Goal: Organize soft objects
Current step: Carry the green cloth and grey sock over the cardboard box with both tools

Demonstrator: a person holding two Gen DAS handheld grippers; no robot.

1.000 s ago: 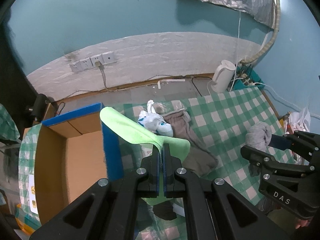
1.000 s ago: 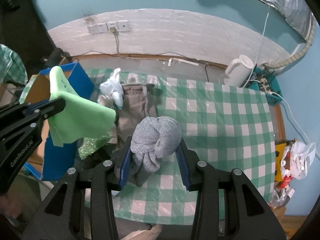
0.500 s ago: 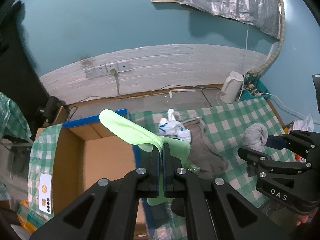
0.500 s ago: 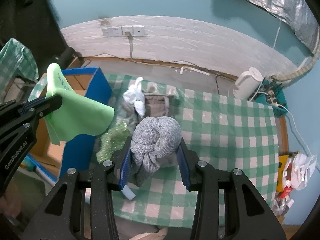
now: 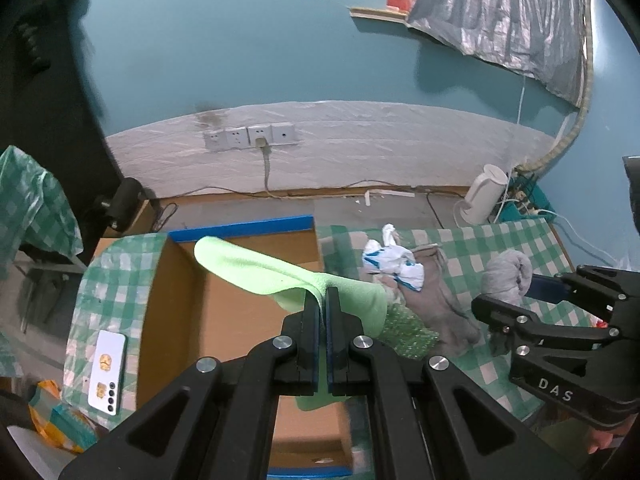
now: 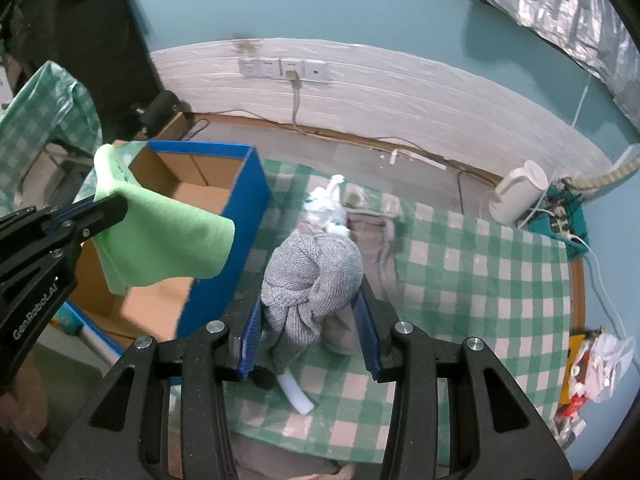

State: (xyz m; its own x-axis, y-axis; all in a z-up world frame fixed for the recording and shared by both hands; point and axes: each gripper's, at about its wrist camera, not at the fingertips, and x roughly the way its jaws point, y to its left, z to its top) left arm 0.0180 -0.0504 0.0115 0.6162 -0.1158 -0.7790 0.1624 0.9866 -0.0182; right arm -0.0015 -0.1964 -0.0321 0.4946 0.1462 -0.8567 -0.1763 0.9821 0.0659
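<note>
The wall (image 5: 240, 40) is painted teal above a white panelled band (image 6: 400, 92), where a row of sockets (image 5: 250, 137) sits with one cable plugged in. A silvery sheet (image 5: 500, 8) hangs at the upper right (crumpled, catching light). The floor (image 5: 380, 212) along the wall is grey. A white kettle (image 6: 518, 192) stands there past the far right corner of the green-checked tabletop (image 6: 480, 280). A dark cabinet (image 5: 44, 120) fills the left.

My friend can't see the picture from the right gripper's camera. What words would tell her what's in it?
The right gripper holds a knotted grey knit bundle in its jaws above a green checked tablecloth. At left, the left gripper holds a light green cloth over an open blue cardboard box.
</note>
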